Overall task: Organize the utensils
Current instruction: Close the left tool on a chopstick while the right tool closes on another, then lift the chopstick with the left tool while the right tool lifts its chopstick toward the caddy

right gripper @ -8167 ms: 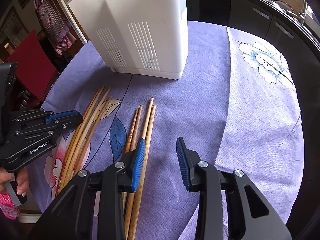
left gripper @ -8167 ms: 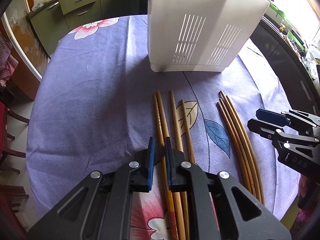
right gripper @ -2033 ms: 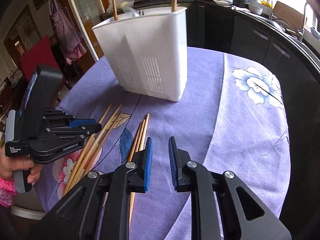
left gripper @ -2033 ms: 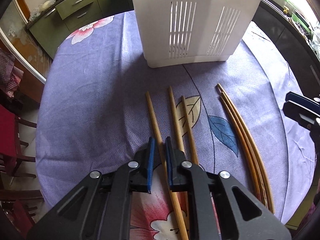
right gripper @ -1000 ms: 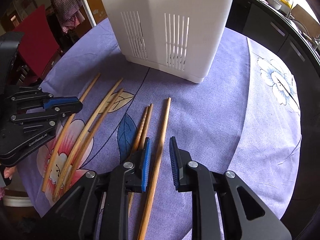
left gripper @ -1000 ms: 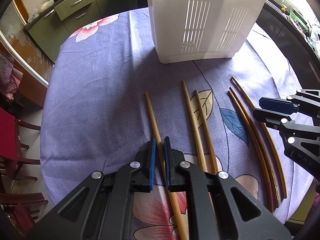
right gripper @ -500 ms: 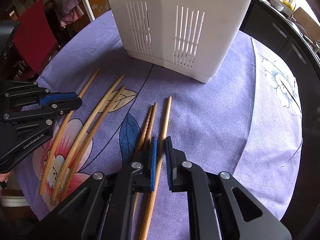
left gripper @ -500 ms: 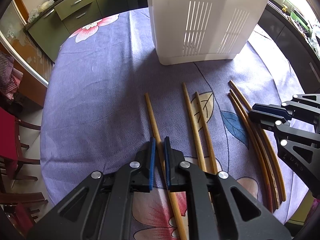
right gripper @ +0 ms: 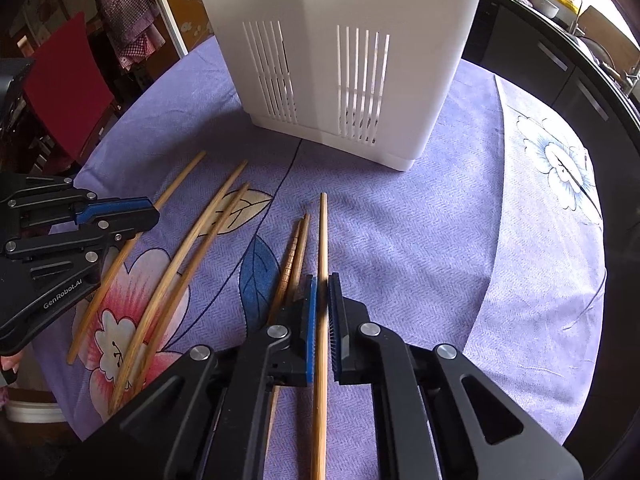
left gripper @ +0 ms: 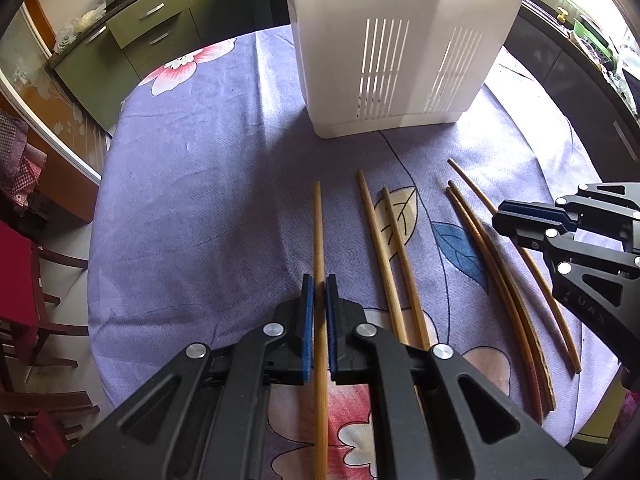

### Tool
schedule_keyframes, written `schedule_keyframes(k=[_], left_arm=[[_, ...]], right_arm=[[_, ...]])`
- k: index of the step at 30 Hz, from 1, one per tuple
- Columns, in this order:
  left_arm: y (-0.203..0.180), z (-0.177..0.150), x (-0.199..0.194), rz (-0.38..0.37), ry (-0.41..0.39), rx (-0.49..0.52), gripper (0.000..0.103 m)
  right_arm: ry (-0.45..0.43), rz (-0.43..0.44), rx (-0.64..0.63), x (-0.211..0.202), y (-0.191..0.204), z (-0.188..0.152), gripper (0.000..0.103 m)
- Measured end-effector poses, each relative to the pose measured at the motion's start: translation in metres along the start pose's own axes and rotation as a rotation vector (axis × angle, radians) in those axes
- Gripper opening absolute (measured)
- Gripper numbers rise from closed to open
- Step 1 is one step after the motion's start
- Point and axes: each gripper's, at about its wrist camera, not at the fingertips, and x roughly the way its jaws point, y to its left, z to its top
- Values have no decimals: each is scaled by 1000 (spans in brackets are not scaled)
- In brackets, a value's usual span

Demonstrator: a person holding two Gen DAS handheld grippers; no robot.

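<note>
Several bamboo chopsticks lie on a purple flowered tablecloth in front of a white slotted utensil holder (left gripper: 400, 40), which also shows in the right wrist view (right gripper: 340, 40). My left gripper (left gripper: 319, 280) is shut on one chopstick (left gripper: 318, 232) that points toward the holder. My right gripper (right gripper: 322, 278) is shut on another chopstick (right gripper: 323, 236), the rightmost one. Two chopsticks (left gripper: 384, 248) lie between the grippers, and two darker ones (right gripper: 294, 252) lie just left of my right gripper.
The round table's tablecloth (left gripper: 192, 200) reaches its edge at left and front. Kitchen cabinets (left gripper: 152, 36) stand behind. A red chair (right gripper: 60, 80) is at the left. A dark counter (right gripper: 580, 80) runs at the right.
Both grippers have lifted and straightened their chopsticks, which now point at the holder. The right gripper has closed tighter on its chopstick. The holder looks nearer.
</note>
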Motion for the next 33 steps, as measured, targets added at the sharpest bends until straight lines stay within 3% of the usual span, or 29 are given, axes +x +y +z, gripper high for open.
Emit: schedule_keyframes(k=[18, 33], left_arm=[[5, -1, -75, -17, -151, 3, 6], [3, -5, -126, -11, -248, 8, 6]], right_arm=[[-248, -9, 26, -124, -8, -17, 7], [-355, -25, 33, -183, -8, -28, 7]])
